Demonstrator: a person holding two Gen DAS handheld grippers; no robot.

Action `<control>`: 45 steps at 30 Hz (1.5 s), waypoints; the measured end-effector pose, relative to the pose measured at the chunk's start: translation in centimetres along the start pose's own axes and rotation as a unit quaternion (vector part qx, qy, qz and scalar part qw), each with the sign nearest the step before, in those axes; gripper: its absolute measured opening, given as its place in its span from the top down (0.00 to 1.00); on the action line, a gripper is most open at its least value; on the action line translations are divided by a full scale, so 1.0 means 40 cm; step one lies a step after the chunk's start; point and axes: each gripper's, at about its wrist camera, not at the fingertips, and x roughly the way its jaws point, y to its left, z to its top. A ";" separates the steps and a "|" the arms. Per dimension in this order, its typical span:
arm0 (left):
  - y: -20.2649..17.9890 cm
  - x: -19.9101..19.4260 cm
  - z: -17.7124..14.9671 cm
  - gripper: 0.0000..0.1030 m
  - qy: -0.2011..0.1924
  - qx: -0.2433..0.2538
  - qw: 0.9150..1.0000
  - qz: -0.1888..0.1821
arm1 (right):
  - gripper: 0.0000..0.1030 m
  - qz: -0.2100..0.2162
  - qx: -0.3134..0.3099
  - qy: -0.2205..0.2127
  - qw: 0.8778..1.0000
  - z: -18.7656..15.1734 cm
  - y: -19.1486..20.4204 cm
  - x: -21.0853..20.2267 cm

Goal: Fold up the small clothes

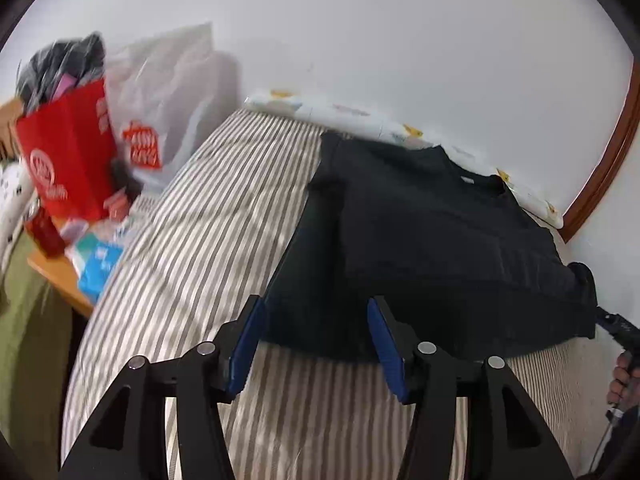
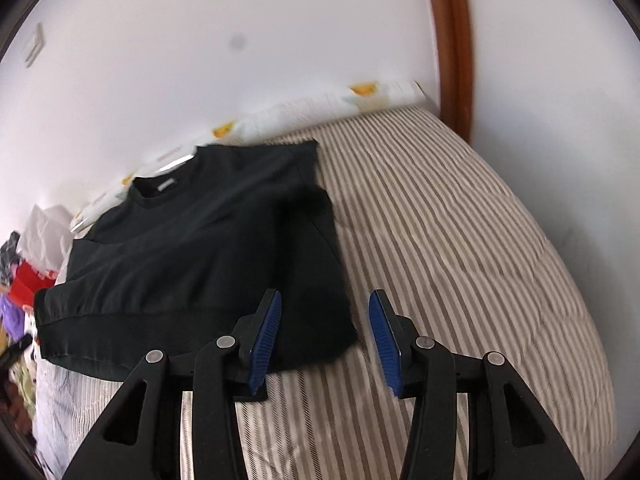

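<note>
A small black shirt (image 1: 432, 240) lies flat on the striped bed cover (image 1: 208, 216), neck toward the wall, sleeves folded in. My left gripper (image 1: 316, 312) is open and empty, hovering just in front of the shirt's near left hem corner. In the right wrist view the same shirt (image 2: 192, 256) lies left of centre on the striped cover (image 2: 440, 240). My right gripper (image 2: 324, 308) is open and empty, at the shirt's near right hem corner. The right gripper's handle and the hand holding it show at the right edge of the left wrist view (image 1: 618, 356).
A white wall runs behind the bed, with a patterned white roll (image 1: 360, 116) along it. A brown wooden frame (image 1: 608, 160) stands at the right. A red bag (image 1: 68, 152), a white plastic bag (image 1: 168, 96) and clutter sit on a wooden table (image 1: 60, 272) at the left.
</note>
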 end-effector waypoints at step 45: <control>0.029 -0.081 -0.159 0.89 0.003 0.003 0.999 -0.038 | 0.92 0.059 0.003 0.024 0.998 -0.117 -0.011 -0.063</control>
